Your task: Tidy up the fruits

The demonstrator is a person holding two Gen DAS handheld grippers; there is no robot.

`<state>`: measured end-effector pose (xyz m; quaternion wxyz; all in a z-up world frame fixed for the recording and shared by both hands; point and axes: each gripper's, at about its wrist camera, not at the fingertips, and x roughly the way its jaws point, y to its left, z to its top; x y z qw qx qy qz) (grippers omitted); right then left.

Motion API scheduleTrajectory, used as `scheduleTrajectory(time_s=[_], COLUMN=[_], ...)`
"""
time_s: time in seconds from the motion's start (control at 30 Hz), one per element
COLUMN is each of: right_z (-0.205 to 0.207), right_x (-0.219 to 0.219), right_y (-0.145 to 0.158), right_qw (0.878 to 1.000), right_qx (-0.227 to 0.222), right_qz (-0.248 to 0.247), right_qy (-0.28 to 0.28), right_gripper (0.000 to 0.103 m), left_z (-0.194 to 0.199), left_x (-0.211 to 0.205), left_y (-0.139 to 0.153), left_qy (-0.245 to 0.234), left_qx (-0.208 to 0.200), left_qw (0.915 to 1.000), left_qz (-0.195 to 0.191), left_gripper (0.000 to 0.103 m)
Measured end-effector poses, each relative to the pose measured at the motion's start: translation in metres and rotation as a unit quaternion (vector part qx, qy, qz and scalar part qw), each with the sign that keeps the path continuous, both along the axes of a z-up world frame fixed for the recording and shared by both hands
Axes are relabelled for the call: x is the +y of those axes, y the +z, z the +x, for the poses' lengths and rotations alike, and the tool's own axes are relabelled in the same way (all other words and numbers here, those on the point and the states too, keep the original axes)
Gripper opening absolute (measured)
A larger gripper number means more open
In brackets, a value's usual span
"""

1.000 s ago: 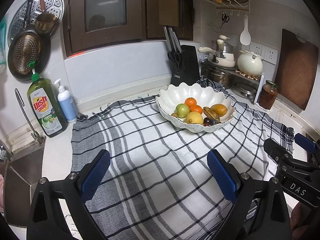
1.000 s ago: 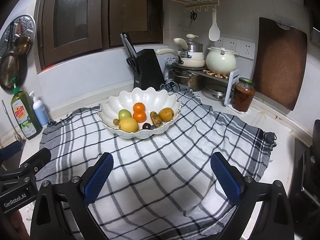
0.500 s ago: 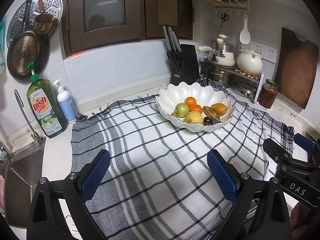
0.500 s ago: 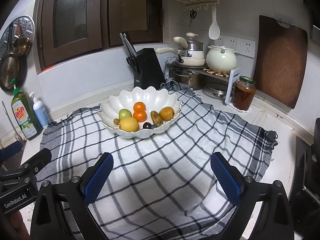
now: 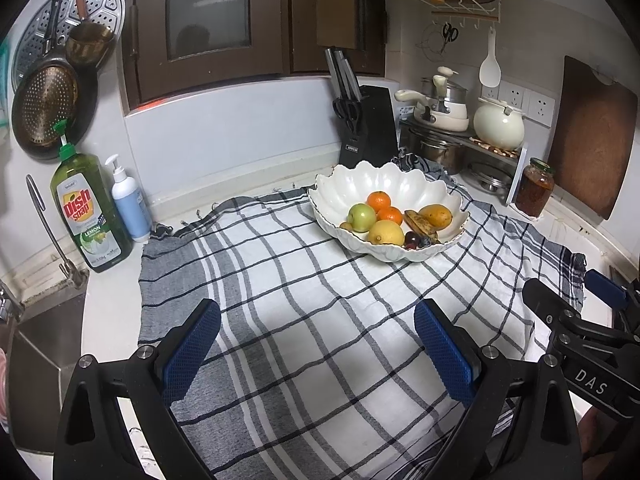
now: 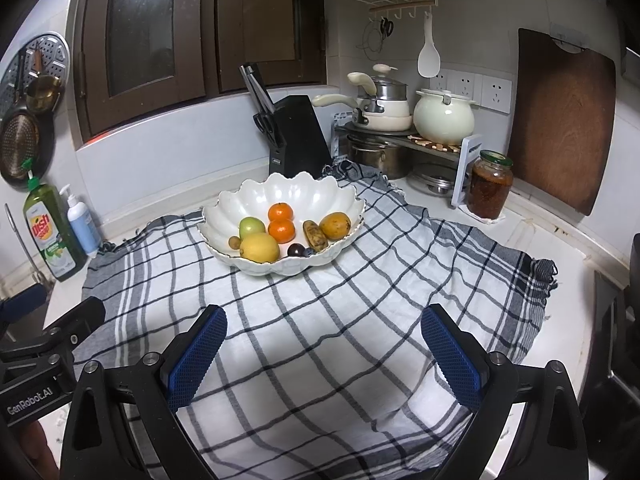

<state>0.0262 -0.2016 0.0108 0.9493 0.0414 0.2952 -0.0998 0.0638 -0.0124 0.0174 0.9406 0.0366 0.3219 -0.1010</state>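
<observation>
A white scalloped bowl [image 5: 352, 192] [image 6: 308, 192] stands on a checked cloth [image 5: 304, 320] [image 6: 320, 320] toward the back. In it lie two oranges [image 5: 379, 200] [image 6: 281, 213], a green apple [image 5: 361, 217] [image 6: 252, 227], a lemon [image 5: 386, 232] [image 6: 260, 247], a spotted banana [image 5: 420, 226] [image 6: 314, 235], a mango [image 5: 436, 215] [image 6: 335, 225] and a dark plum [image 5: 412, 239] [image 6: 296, 249]. My left gripper [image 5: 318, 344] is open and empty over the cloth's front. My right gripper [image 6: 323, 350] is open and empty beside it, well short of the bowl.
A dish soap bottle [image 5: 90, 216] and pump bottle [image 5: 130, 204] stand at the left by the sink [image 5: 36, 352]. A knife block [image 5: 370, 124], pots on a rack [image 5: 460, 120], a jar [image 5: 534, 192] and a cutting board [image 5: 588, 136] line the back and right.
The views have drifted very slightly; both grippers stay open and nothing in the bowl has moved.
</observation>
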Motion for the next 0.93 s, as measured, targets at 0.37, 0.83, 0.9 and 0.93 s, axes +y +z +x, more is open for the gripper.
scheduleTrajectory(time_s=[0.37,0.83,0.9,0.93], right_z=[0.0002,-0.0038,-0.0046,-0.0046], right_x=[-0.0001,-0.0001,0.0004,-0.0001], right_y=[-0.0001,-0.0036,-0.0053,-0.0065], right_qw=[1.0,1.0,1.0,1.0], right_qx=[0.0,0.004,0.004,0.005], right_qz=[0.0,0.003,0.004,0.005], right_qy=[0.0,-0.001,-0.001,-0.002], right_gripper=[0.099,0.099,0.099,0.099], left_z=[0.0013,0.0021,0.0032,0.0034], left_x=[-0.0026,-0.0021,-0.0041,-0.004], left_y=[-0.0037,-0.0045,-0.0055,-0.0053], left_qy=[0.0,-0.001,-0.001,-0.002], left_qx=[0.004,0.004,0.005,0.005], left_qw=[1.0,1.0,1.0,1.0], left_qz=[-0.003,-0.004,-0.003,-0.003], left_gripper=[0.099,0.099,0.099,0.099])
